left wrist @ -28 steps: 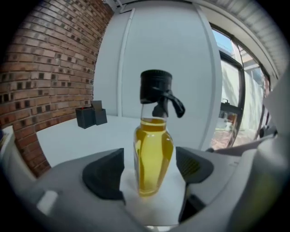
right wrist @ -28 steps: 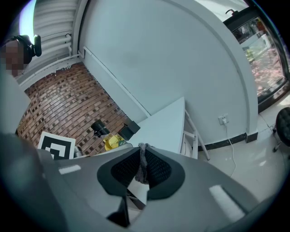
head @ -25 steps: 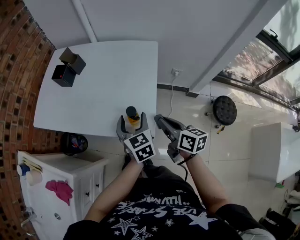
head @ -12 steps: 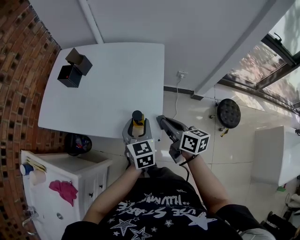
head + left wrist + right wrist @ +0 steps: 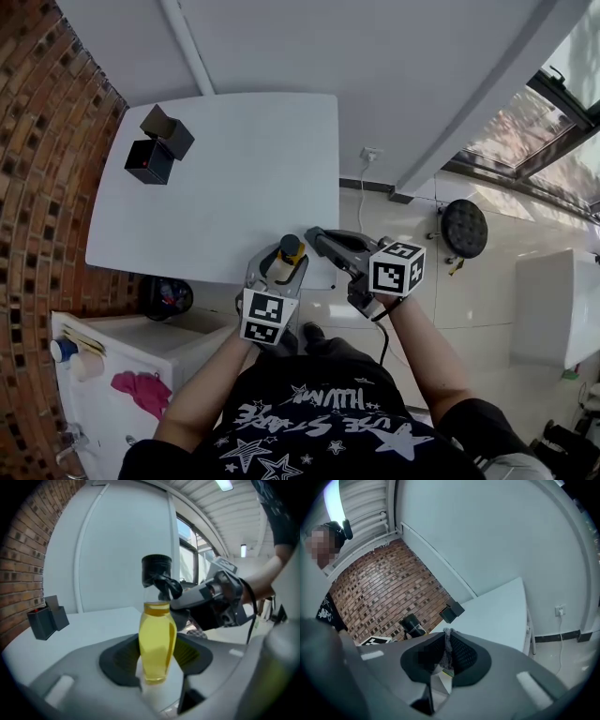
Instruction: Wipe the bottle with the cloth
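Left gripper point(image 5: 277, 274): jaws have just been closing and they clamp the yellow bottle point(image 5: 157, 639) round its belly, upright, black cap on top, at the table's point(image 5: 234, 187) near edge. Right gripper point(image 5: 446, 654) is clenched on the cloth point(image 5: 448, 637), its tip just right of the bottle's neck, so the wipe looks like its job.
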{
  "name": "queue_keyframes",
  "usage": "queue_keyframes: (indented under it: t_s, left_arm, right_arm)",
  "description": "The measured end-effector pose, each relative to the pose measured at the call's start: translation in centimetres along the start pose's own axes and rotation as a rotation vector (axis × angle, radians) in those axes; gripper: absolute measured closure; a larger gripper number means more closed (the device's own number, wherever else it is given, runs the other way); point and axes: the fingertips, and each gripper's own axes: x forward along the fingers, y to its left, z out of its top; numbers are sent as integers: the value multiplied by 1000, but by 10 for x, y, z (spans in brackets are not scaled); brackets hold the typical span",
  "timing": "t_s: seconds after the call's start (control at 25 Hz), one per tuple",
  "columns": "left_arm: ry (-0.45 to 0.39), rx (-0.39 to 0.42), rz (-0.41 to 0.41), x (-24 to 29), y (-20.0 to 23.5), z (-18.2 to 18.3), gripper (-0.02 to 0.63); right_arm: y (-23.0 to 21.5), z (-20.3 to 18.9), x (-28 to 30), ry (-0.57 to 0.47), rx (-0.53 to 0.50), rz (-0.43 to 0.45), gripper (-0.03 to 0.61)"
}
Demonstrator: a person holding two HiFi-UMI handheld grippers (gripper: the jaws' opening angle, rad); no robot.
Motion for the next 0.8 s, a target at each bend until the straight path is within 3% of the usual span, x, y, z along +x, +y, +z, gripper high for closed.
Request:
queue_keyframes:
  t_s: [0.36, 0.8]
  left_arm:
    - [-2, 124, -308, 0, -5, -1, 411]
    - [-11, 180, -462, -2, -6, 0, 410]
  right_arm:
    - [19, 15, 15, -26, 42, 64, 543]
    - [5, -6, 17, -81, 148, -16, 543]
